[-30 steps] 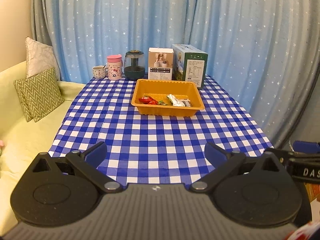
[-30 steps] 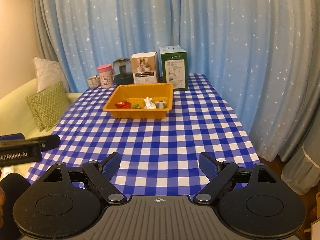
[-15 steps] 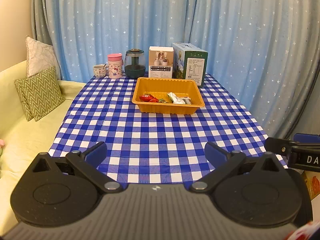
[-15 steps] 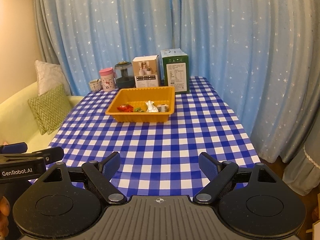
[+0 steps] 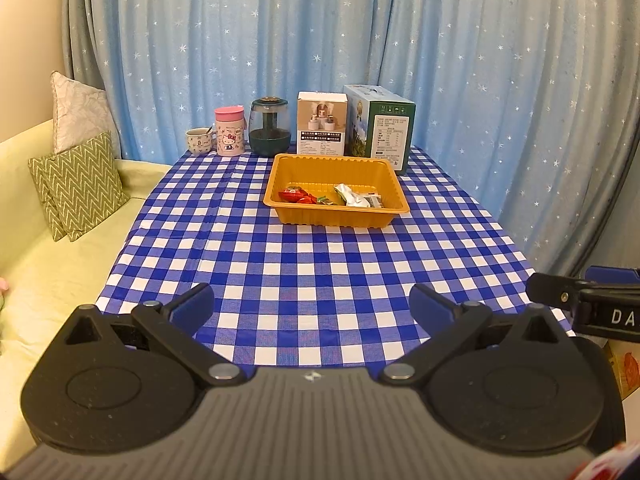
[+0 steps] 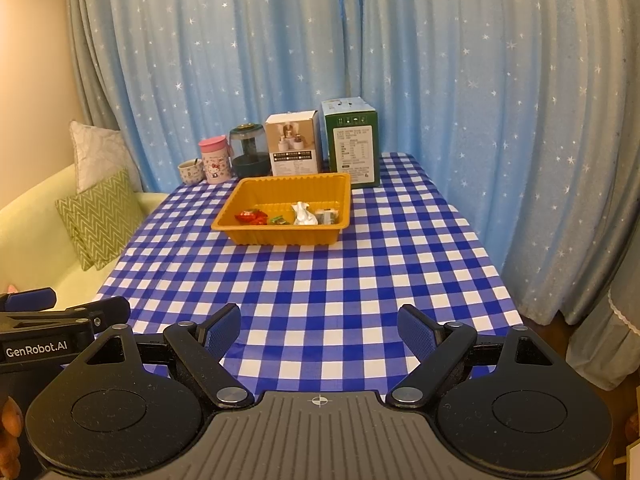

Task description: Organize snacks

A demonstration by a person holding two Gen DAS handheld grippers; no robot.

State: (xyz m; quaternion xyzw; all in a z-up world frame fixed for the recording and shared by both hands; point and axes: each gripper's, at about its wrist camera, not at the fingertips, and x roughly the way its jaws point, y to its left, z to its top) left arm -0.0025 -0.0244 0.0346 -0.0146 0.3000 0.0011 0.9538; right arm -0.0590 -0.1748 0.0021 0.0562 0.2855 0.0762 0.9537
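An orange tray (image 5: 336, 218) (image 6: 280, 237) stands on the blue checked table, far ahead of both grippers. Inside it lie red snack packets (image 5: 295, 195) (image 6: 251, 216), a small green one (image 6: 279, 220), a silver packet (image 5: 355, 199) (image 6: 305, 217) and a dark one (image 5: 375, 201) (image 6: 327, 216). My left gripper (image 5: 312, 302) hangs open over the table's near edge with nothing between its fingers. My right gripper (image 6: 320, 325) is also open and empty, level with it to the right. Each shows at the edge of the other's view.
Behind the tray stand a white box (image 5: 321, 124), a green box (image 5: 380, 128), a dark jar (image 5: 269, 128), a pink cup (image 5: 229, 131) and a small mug (image 5: 199, 141). A yellow sofa with cushions (image 5: 76, 188) runs along the left. Blue curtains hang behind and to the right.
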